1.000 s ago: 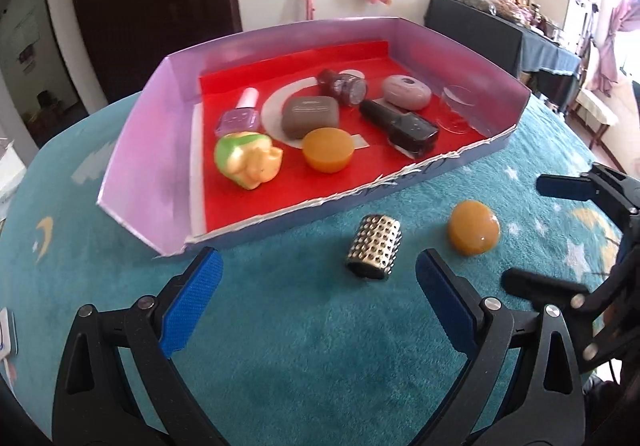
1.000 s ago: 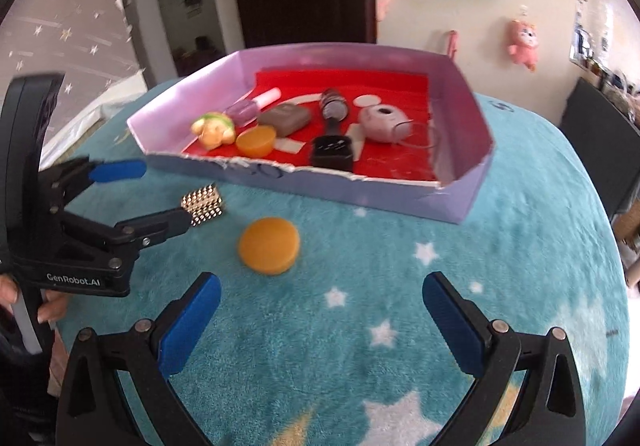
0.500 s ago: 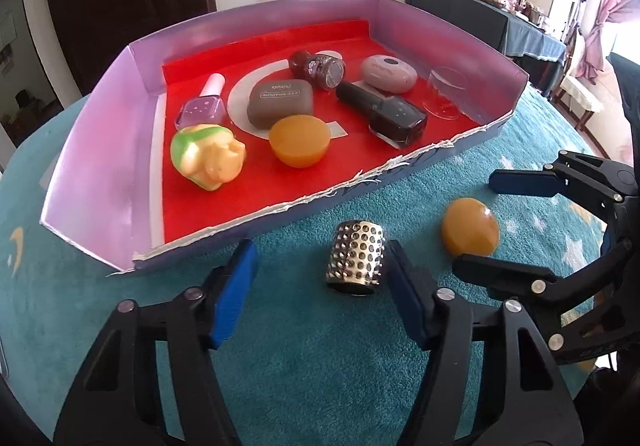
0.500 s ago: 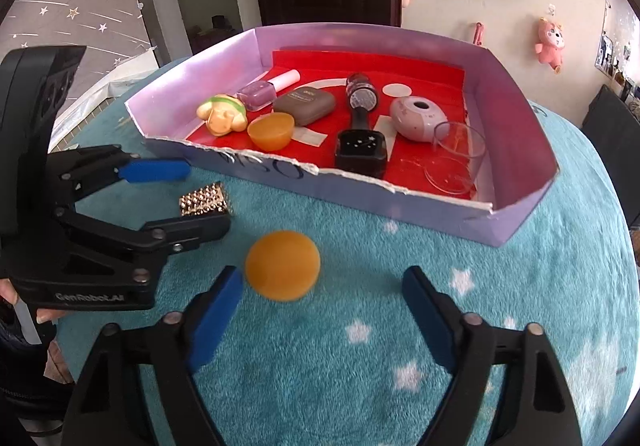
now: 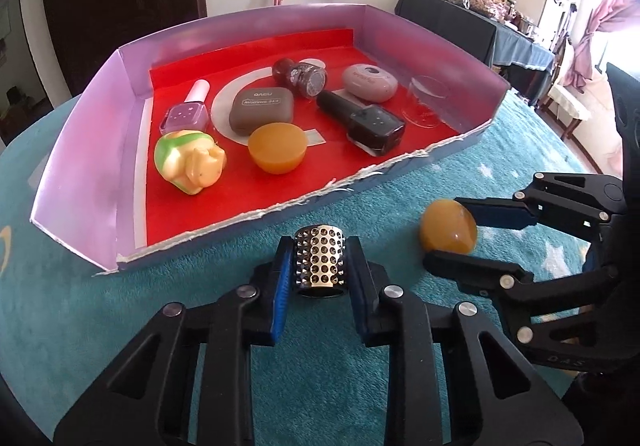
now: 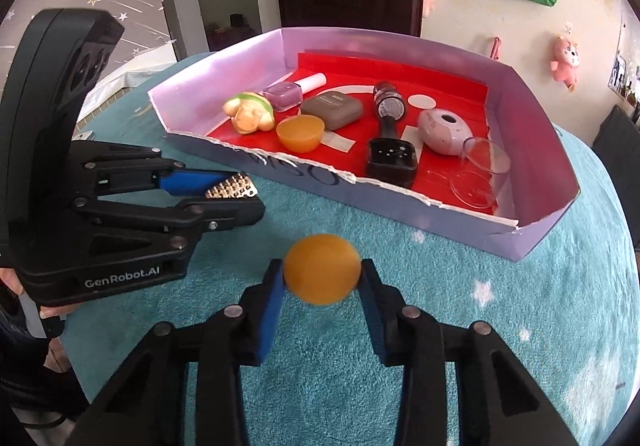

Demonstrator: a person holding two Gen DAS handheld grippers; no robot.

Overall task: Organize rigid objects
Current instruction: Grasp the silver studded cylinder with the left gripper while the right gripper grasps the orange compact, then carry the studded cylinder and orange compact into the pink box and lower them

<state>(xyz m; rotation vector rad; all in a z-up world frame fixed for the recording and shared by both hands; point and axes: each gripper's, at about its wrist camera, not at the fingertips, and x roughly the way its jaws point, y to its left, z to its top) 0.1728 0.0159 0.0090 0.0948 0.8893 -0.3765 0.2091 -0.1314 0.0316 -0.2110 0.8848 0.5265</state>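
Resting on the teal worktop point(image 5: 60, 286) just in front of the tray's torn near edge, the studded metal cylinder point(image 5: 319, 260) stands upright between the blue pads of the left tool point(image 5: 319, 266), whose jaws have just been closing and now clench it on both sides. Just beside it, toward the right, the orange ball point(image 6: 322, 268) sits on the same worktop, pinched between the pads of the right tool point(image 6: 322, 280); those jaws have also just been closing and now press on both sides of the ball. Beyond both, the lilac-walled tray point(image 5: 80, 150) with a red floor holds a yellow-green toy point(image 5: 188, 160), an orange half-ball point(image 5: 277, 147), a grey case point(image 5: 262, 110), a lilac nail polish bottle point(image 5: 188, 110), a black bottle point(image 5: 362, 122) lying down, a dark glitter bottle point(image 5: 300, 72), a pink oval case point(image 5: 370, 83) and a clear cup point(image 5: 426, 104) on its side.
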